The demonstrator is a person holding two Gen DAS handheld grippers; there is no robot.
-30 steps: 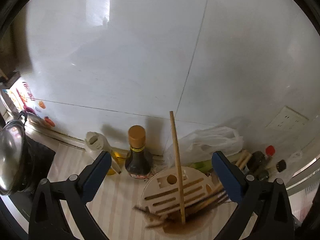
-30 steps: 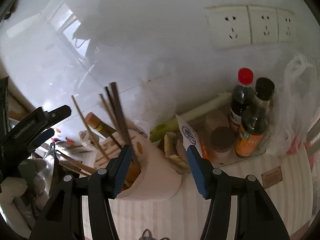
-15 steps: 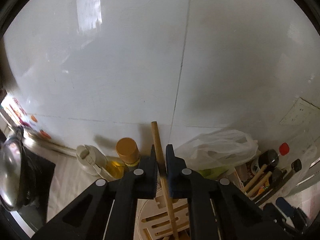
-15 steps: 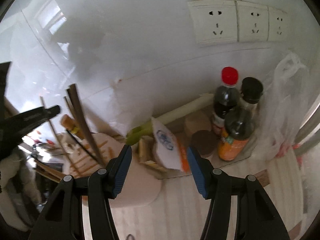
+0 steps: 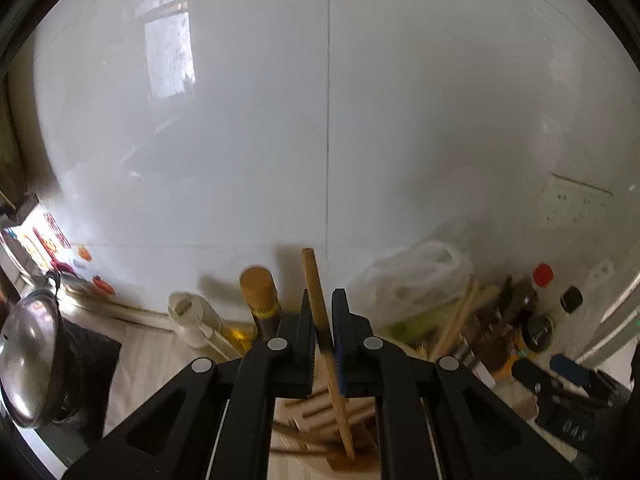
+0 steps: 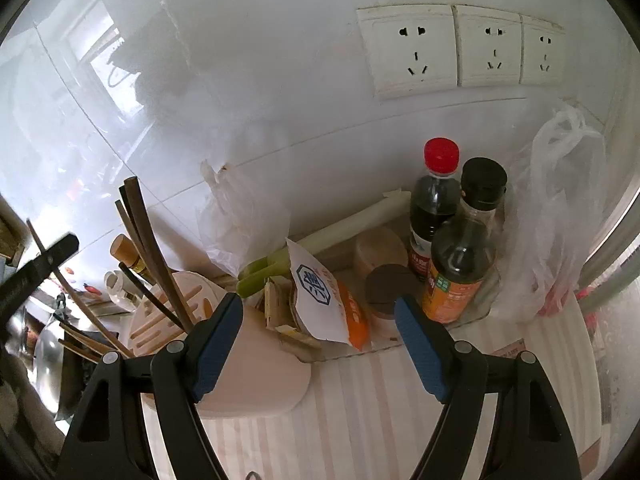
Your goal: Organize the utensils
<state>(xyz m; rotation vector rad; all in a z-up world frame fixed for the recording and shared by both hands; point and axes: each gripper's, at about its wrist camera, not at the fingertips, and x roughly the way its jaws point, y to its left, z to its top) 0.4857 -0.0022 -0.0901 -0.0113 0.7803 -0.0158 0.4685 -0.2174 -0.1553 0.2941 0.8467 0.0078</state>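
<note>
My left gripper [image 5: 322, 320] is shut on a light wooden chopstick [image 5: 316, 288] that stands upright, its lower end in the slotted top of a beige utensil holder [image 5: 344, 460]. Other chopsticks [image 5: 456, 320] lean in the holder to the right. In the right wrist view the holder [image 6: 248, 376] stands at the lower left with several dark and light chopsticks [image 6: 148, 240] sticking up from it. My right gripper [image 6: 320, 344] is open and empty, above the counter just right of the holder. The left gripper [image 6: 36, 272] shows at the left edge.
Sauce bottles [image 6: 460, 248], jars, a leek [image 6: 328, 236] and packets fill a tray at the wall. A plastic bag [image 6: 560, 216] sits at the right. An orange-capped bottle [image 5: 258, 296], an oil bottle [image 5: 192, 320] and a steel pot lid [image 5: 28, 356] stand left of the holder.
My left gripper closed on the upright chopstick and rose with it. My right gripper swung right, away from the holder, staying open.
</note>
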